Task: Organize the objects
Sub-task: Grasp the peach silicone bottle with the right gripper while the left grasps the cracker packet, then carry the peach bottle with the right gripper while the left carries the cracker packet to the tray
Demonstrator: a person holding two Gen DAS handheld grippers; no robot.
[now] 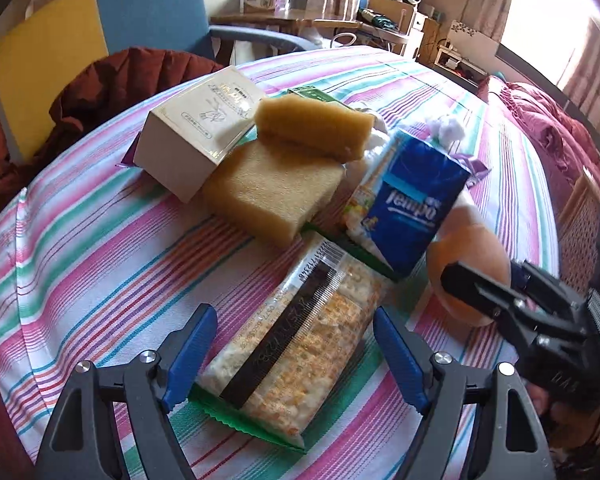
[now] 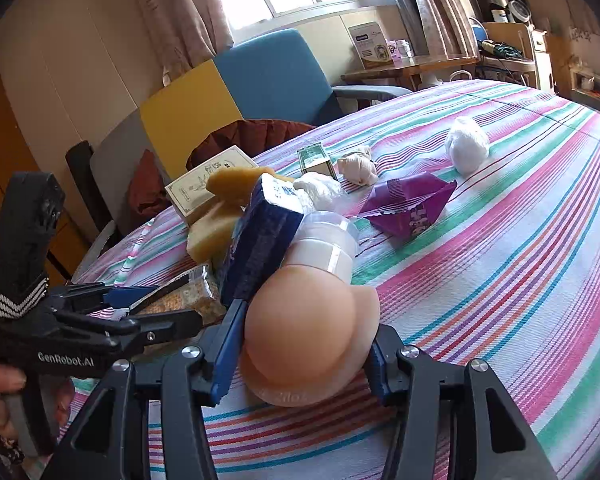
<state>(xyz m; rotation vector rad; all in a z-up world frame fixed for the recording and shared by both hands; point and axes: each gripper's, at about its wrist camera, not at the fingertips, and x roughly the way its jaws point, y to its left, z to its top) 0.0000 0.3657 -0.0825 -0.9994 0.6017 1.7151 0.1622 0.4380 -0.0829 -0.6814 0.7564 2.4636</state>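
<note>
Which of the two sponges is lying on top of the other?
The smaller, narrower sponge; it rests across the far edge of the bigger flat sponge, beside the white box.

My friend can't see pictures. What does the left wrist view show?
Open blue-padded tongs hover around a clear cracker packet on a striped cloth. Behind lie two sponges, a white box and a blue tissue pack.
</note>
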